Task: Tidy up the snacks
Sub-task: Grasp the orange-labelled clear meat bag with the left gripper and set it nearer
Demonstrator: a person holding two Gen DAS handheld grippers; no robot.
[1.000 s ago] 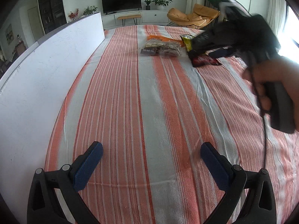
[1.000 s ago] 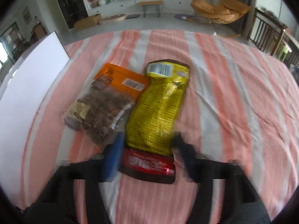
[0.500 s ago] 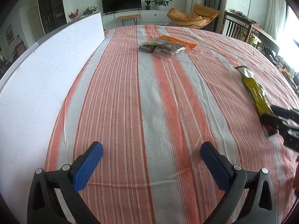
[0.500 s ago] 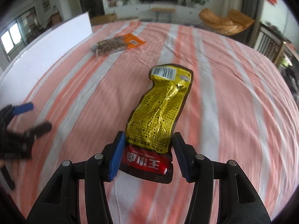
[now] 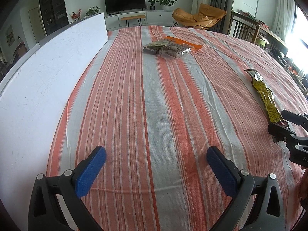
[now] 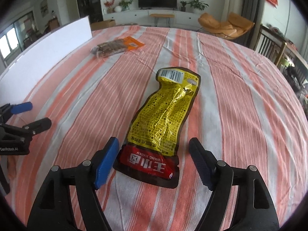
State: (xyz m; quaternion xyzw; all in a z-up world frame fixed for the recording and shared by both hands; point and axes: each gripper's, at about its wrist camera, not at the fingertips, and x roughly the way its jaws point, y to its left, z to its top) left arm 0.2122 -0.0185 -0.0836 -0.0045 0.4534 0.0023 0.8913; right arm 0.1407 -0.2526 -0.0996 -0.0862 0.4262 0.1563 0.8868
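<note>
A yellow and red snack packet [image 6: 163,119] lies flat on the striped cloth; it also shows at the right of the left wrist view [image 5: 265,96]. My right gripper [image 6: 154,156] is open, its fingers on either side of the packet's red end without gripping it. It appears at the right edge of the left wrist view [image 5: 284,123]. My left gripper [image 5: 156,163] is open and empty over bare cloth, and shows at the left of the right wrist view [image 6: 30,115]. A clear bag of brown snacks [image 5: 167,49] lies partly over an orange packet [image 5: 184,42] at the far side.
A white board [image 5: 48,73] stands along the left edge of the table. The orange-and-grey striped cloth [image 5: 154,105] covers the table. Chairs and a TV unit stand beyond the far edge.
My right gripper pulled the yellow packet from beside the far snacks toward the near right, set it down, and opened its jaws. My left gripper has stayed still.
</note>
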